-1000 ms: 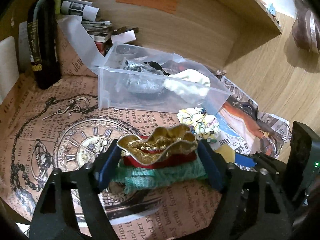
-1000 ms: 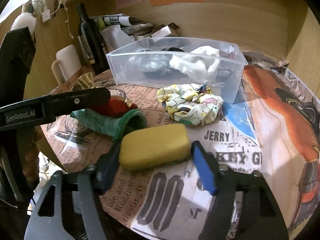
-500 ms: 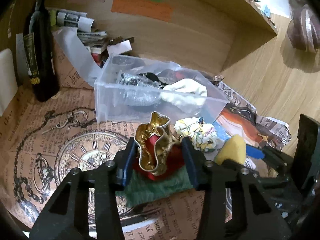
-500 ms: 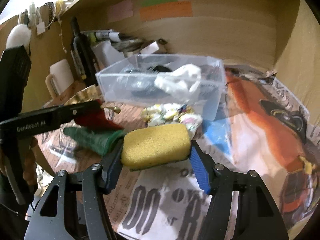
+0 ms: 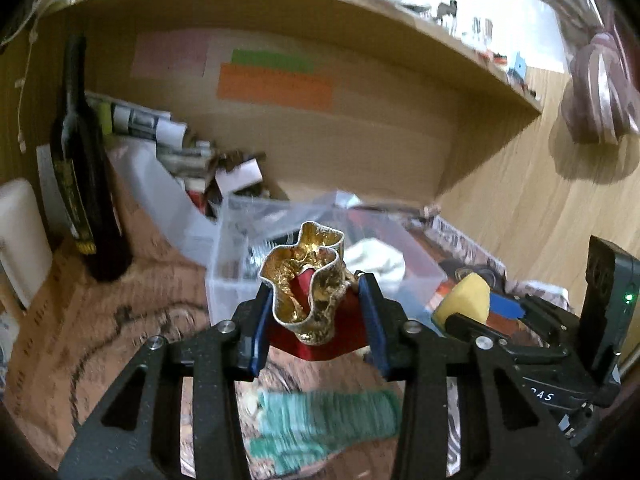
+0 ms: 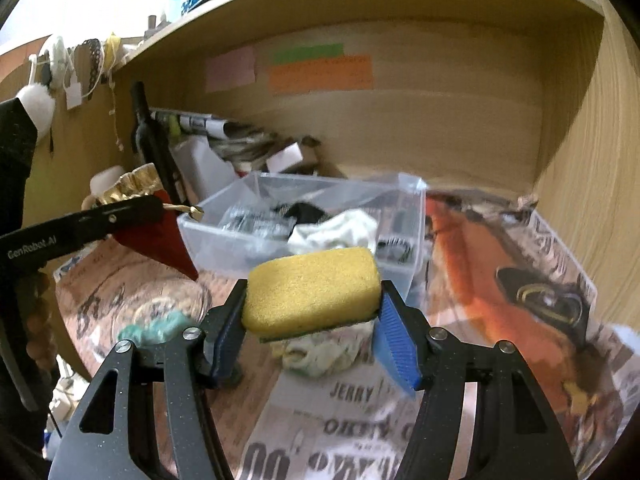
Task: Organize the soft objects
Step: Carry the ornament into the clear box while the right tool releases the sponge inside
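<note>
We've got both loads airborne: left gripper (image 5: 316, 312) clamped on the red-gold pouch (image 5: 308, 280), right gripper (image 6: 312, 308) clamped on the yellow sponge (image 6: 312, 288). Clear bin (image 6: 400, 216) ahead of both jaws already holds several items. Green cloth (image 5: 324, 416) below the left jaws and floral scrunchie (image 6: 320, 352) under the right jaws are left.

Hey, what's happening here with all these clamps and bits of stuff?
A person is tidying soft things with two hand-held grippers. The left gripper is shut on a gold and red fabric piece, lifted off the table. The right gripper is shut on a yellow sponge, also raised. A clear plastic bin with items already inside sits just beyond them. A green knitted piece and a patterned scrunchie lie on the table.
</note>
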The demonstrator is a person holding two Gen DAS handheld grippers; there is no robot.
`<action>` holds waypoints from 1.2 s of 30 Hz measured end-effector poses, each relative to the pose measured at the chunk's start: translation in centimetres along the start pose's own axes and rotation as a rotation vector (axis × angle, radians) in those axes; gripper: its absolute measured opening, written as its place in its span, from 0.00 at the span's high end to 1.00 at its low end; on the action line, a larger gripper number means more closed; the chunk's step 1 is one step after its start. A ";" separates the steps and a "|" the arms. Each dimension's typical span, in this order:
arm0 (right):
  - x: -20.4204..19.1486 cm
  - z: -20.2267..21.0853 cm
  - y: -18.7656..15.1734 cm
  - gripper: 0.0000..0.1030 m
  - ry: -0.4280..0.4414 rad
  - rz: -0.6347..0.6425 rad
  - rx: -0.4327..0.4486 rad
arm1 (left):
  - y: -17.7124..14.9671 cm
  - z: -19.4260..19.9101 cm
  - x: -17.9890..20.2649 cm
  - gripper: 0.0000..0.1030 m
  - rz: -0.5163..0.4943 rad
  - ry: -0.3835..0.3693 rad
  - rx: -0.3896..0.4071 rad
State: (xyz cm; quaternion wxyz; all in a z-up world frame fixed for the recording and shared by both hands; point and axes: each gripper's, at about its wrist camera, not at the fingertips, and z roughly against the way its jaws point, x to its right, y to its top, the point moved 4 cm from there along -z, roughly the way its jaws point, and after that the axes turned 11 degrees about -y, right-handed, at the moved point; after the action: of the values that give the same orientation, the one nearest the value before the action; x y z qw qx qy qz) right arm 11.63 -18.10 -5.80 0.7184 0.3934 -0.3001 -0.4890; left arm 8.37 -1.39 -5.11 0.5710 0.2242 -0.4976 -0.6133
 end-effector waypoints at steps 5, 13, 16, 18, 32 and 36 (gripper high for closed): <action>0.5 -0.6 2.1 0.42 -0.004 -0.008 0.040 | 2.2 -0.2 -0.8 0.60 -0.014 0.021 0.046; 0.3 -2.6 5.5 0.42 -0.002 -0.001 0.074 | 5.4 -2.0 -2.2 0.60 -0.054 0.060 0.076; 0.1 -3.9 6.3 0.41 0.000 0.012 0.063 | 6.1 -3.5 -2.8 0.60 -0.065 0.075 0.060; -0.1 -5.0 6.8 0.41 0.001 0.024 0.048 | 6.4 -4.8 -3.4 0.60 -0.076 0.093 0.042; -0.4 -13.0 7.0 0.41 -0.012 0.102 -0.136 | 4.9 -13.6 -7.2 0.60 -0.039 0.096 -0.185; -0.4 -14.3 6.3 0.41 -0.012 0.113 -0.189 | 4.6 -15.1 -7.6 0.47 -0.031 0.092 -0.221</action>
State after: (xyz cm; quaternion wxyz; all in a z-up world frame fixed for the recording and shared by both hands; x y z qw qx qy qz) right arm 26.12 -12.46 -7.71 0.7767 0.3034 -0.2788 -0.4764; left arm 25.17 0.99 -9.44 0.6048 0.1955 -0.3967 -0.6623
